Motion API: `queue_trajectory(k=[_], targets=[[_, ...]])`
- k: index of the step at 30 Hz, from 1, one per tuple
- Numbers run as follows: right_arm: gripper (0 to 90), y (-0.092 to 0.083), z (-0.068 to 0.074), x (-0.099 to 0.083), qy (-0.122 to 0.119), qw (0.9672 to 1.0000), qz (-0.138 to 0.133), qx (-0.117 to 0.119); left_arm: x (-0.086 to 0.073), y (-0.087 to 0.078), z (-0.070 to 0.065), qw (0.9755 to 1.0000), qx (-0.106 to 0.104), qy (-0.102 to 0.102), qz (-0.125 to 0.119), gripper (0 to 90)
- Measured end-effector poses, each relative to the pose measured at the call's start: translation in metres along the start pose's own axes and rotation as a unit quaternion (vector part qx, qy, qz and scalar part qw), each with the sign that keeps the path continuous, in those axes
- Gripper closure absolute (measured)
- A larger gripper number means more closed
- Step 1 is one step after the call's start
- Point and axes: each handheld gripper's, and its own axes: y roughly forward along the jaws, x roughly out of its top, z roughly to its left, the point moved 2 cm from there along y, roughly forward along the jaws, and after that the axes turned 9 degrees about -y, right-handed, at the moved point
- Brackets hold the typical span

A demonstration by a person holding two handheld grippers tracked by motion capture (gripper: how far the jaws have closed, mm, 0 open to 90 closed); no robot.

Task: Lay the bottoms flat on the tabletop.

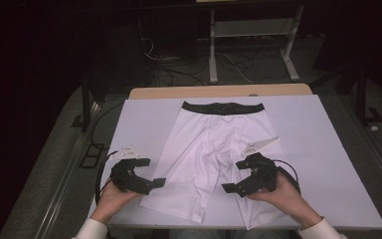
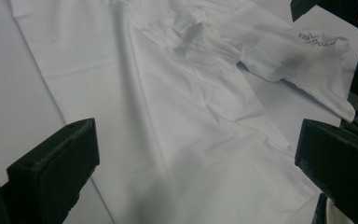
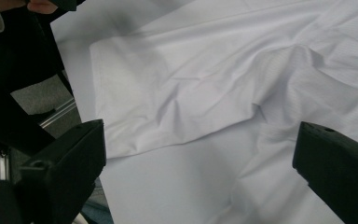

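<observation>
The white shorts (image 1: 206,154) lie flat on the white table (image 1: 328,159), dark waistband (image 1: 223,107) at the far edge and both legs running toward me; I read that as a garment laid out square so it can be folded, which is why I hold one tool at each leg. My left gripper (image 1: 149,174) sits just off the outer edge of the leg on that side, jaws wide apart with nothing between them; in the left gripper view the cloth (image 2: 182,116) lies slack ahead of the jaws, so nothing is pinched. My right gripper (image 1: 238,179) hovers over the other leg near its hem, jaws equally wide and empty; the right gripper view shows the hem (image 3: 135,107) rumpled but free. I judge both stand open so each can close on a hem corner.

Around the work there is little: a small white tag (image 1: 263,144) rests by the right leg, just beyond my right gripper; a printed logo (image 2: 314,39) marks one leg. Cables and a metal stand (image 1: 251,45) sit on the floor beyond the table, well apart; nothing blocks either hem, though the creases at the crotch may drag when I lift.
</observation>
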Motion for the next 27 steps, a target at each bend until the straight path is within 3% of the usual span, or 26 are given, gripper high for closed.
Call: queue_trajectory(k=[16,27], targets=[[1.1,-0.035,-0.032,-0.026,0.038,0.9980,-0.026,-0.045,-0.002,0.008,0.006,0.9995,0.007,-0.004,-0.031,0.0],[1.1,-0.059,-0.051,-0.047,0.069,0.9928,-0.055,-0.080,-0.007,0.011,0.009,0.9987,0.001,-0.014,-0.050,0.0]])
